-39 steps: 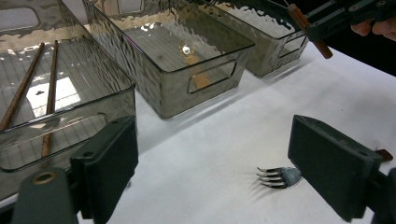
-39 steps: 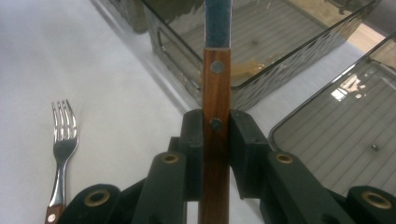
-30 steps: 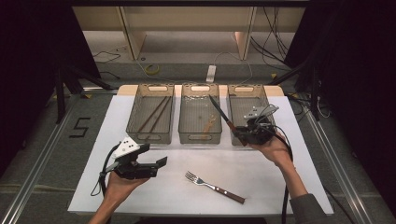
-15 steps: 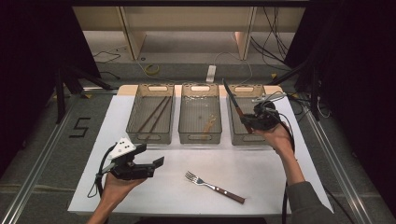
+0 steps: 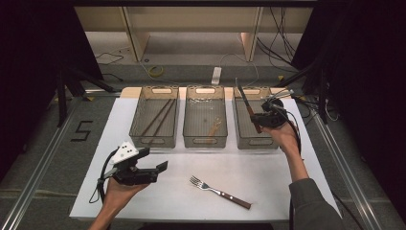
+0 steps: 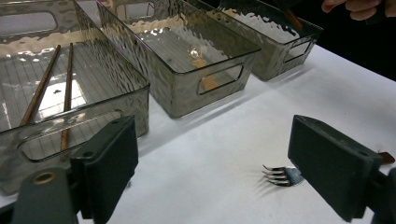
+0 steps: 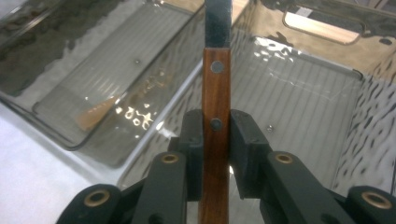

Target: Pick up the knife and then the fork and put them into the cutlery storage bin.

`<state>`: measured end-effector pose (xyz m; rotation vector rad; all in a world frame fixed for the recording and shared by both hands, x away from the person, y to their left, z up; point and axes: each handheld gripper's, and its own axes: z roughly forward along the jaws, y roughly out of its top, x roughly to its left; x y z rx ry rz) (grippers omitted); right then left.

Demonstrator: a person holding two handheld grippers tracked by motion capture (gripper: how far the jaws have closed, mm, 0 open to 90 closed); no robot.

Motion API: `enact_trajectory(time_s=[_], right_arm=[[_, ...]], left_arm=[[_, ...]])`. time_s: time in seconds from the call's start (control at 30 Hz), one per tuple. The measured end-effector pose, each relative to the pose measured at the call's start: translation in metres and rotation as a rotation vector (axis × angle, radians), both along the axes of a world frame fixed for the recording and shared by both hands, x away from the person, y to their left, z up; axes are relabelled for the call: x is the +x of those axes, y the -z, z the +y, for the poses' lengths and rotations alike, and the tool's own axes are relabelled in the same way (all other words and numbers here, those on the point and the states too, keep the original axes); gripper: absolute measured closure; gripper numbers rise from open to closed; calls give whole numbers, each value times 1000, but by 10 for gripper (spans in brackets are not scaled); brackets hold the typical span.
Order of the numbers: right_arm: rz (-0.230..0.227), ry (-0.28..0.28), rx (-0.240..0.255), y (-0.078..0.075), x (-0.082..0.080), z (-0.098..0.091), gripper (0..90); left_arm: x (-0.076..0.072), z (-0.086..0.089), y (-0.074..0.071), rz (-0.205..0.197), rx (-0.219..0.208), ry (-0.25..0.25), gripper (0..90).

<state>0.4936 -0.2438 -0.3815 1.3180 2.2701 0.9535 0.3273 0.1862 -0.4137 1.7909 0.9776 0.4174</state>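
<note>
While the right gripper (image 5: 262,119) stays clamped on the wooden-handled steel knife (image 7: 215,107), blade pointing toward eleven o'clock, it hangs over the smoky clear plastic right-hand bin (image 5: 249,139). The left gripper (image 5: 155,168), jaws apart, idles at nine o'clock of the fork (image 5: 218,191).

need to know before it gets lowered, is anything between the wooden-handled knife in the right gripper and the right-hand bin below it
Nothing visible. The right gripper clamps the wooden-handled knife above the smoky clear plastic right-hand bin, whose ribbed floor looks bare. The wooden spoon lies in the middle bin.
</note>
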Motion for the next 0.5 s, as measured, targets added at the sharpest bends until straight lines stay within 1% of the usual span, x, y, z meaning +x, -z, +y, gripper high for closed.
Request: enact_trajectory(time_s=[0.2,0.33,0.5], right_arm=[[17,20,-6,4,4,-2,766],[38,40,-11,8,7,-4,766],[63,37,-11,13,9,-5,765]], left_arm=[[0,0,0,1,-1,-1,156],[0,0,0,0,1,1,155],[0,0,0,2,-1,0,156]])
